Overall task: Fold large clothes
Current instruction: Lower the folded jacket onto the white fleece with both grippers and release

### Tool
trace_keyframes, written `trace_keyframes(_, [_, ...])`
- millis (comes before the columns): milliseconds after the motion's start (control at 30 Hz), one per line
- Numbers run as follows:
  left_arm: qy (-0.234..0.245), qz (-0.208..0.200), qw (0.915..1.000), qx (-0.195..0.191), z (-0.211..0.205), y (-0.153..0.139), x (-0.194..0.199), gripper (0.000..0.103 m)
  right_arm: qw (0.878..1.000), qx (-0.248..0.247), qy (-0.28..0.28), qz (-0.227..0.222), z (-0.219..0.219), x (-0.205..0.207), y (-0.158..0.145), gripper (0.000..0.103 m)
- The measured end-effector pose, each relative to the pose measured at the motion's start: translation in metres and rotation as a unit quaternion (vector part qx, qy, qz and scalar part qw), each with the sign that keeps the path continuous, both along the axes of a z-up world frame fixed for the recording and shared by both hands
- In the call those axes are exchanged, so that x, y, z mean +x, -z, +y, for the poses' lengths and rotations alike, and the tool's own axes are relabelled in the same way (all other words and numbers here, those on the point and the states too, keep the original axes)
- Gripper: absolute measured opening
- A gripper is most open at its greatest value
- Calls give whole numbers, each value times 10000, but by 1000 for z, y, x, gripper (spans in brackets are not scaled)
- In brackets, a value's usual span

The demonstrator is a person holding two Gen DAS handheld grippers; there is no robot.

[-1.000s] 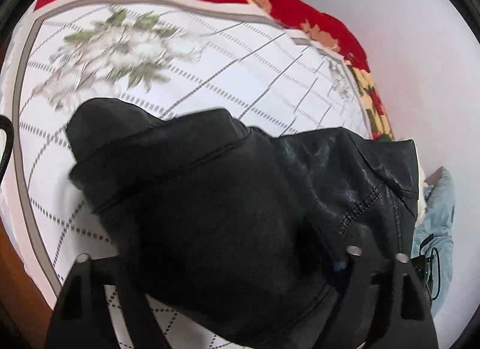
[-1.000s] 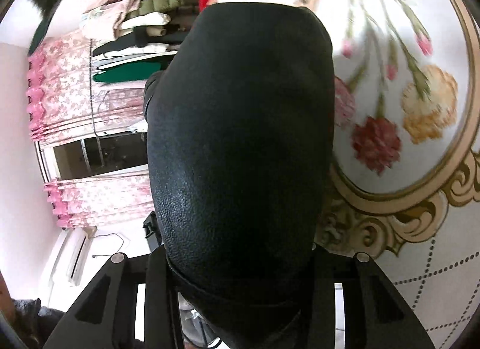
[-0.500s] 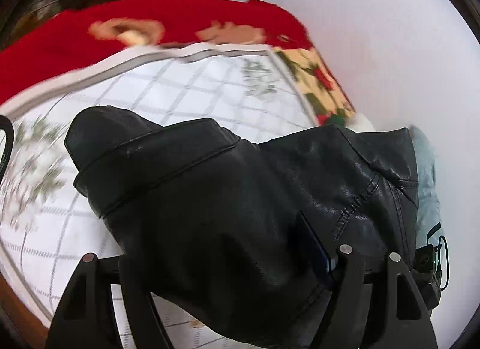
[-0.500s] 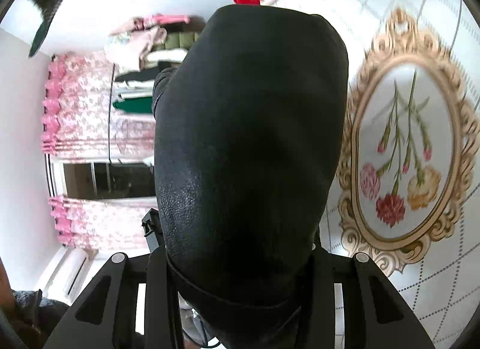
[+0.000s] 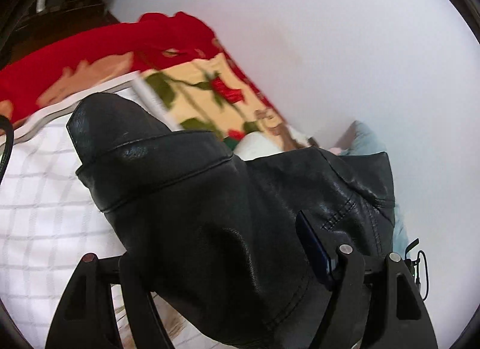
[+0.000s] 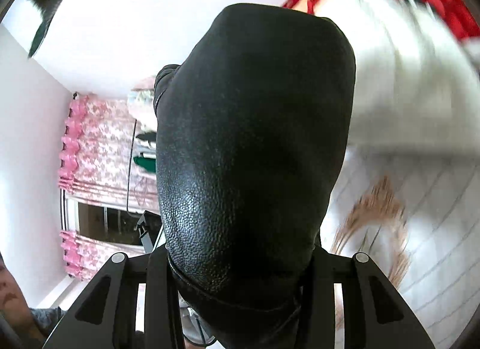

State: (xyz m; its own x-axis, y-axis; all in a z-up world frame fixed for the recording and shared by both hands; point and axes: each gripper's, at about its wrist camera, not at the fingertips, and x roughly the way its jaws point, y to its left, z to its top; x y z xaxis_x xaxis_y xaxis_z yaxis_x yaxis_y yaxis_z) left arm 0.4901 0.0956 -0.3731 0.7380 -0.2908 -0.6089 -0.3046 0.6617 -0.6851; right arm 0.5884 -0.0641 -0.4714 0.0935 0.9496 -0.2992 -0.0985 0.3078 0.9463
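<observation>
Jacket (image 5: pixel 228 214) over bedspread (image 5: pixel 45 214) — quilt (image 5: pixel 99 46) behind, wall (image 5: pixel 330 34) right

Both views are brightly lit by soft daylight, and the right wrist view shows its likely source: a window (image 6: pixel 105 223) between pink curtains (image 6: pixel 99 145). The white wall (image 5: pixel 330 34) in the left wrist view is washed nearly featureless. Glare sits on the black leather jacket (image 5: pixel 210 214), with pebbled highlights on its grain (image 6: pixel 192 217) while its upper part falls into flat shadow. Motion blur smears the bed cover (image 5: pixel 45 214), its grid lines soft, and streaks it (image 6: pixel 405 94) so badly that its pattern perhaps cannot be read. Fisheye distortion bends both frames, with dark vignetted corners.
</observation>
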Motion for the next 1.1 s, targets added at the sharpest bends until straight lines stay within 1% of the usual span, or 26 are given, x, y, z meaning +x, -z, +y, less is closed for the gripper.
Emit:
trace_keyframes(33, [-4,-36,10000,-6,-4,0,13,72,10000,-15,-20,-61,-8,25,-4,42])
trace_keyframes(67, [-17,-78,10000,-22,-8,1,30,72,9999,-20,-32,-101,-18,42,-11,42])
trace_keyframes(100, [-36,-121,9999,-8,-12,4,52,72,9999,9,-41,-108,-22,63,-10,42])
trace_keyframes(200, [-62,-175,9998,29,-22,16,94,72,9999,76,-107,-89,-35,126,-1,42])
trace_keyframes(267, [-57,-146,9998,86,-23,33,118,72,9996,190,-216,79,-43,168,15,42])
trace_keyframes(300, [-36,-105,9999,124,-25,42,125,72,9995,171,-243,128,-46,188,26,42])
trace_keyframes(333, [-18,-48,9998,183,-26,51,132,72,9990,196,-301,269,-49,208,41,42])
trace_keyframes(400, [72,133,9993,346,-33,74,145,72,9980,242,-317,496,-52,237,65,42])
trace_keyframes(433, [118,239,9987,424,-36,83,150,72,9969,217,-348,673,-55,250,82,42])
trace_keyframes(500, [271,420,9972,558,-41,100,152,71,9938,170,-332,1050,-59,263,112,44])
trace_keyframes(533, [329,469,9965,615,-46,103,151,72,9931,44,-318,1131,-62,270,120,47])
trace_keyframes(633, [464,602,9942,764,-52,105,148,72,9904,-254,-290,1328,-65,275,130,57])
trace_keyframes(667, [480,631,9934,824,-54,103,147,72,9907,-398,-281,1273,-68,276,131,60])
trace_keyframes(767, [569,751,9896,1082,-57,93,148,72,9878,-1161,-198,1018,-68,271,117,74])
trace_keyframes(800, [596,795,9883,1158,-56,91,148,72,9834,-1585,-121,870,-66,265,108,83])
trace_keyframes(833, [622,839,9863,1274,-57,88,148,74,9782,-1943,-39,738,-64,258,98,88])
trace_keyframes(867, [658,888,9836,1426,-58,83,146,74,9715,-2287,-8,627,-62,254,90,88])
trace_keyframes(900, [679,964,9805,1572,-59,80,147,77,9621,-2683,62,493,-61,247,82,89])
trace_keyframes(933, [698,1028,9780,1678,-58,79,147,87,9533,-2995,126,359,-60,238,75,90])
trace_keyframes(1000, [745,1111,9720,1933,-62,70,144,97,9337,-3570,281,73,-58,219,63,90])
trace_keyframes(1033, [747,1142,9673,2138,-64,65,141,97,9266,-3736,429,-35,-58,209,54,95])
trace_keyframes(1067, [761,1167,9617,2360,-67,59,138,97,9170,-3952,539,-93,-62,201,50,100])
trace_keyframes(1100, [797,1180,9551,2597,-71,51,135,97,9026,-4244,692,-179,-62,189,42,103])
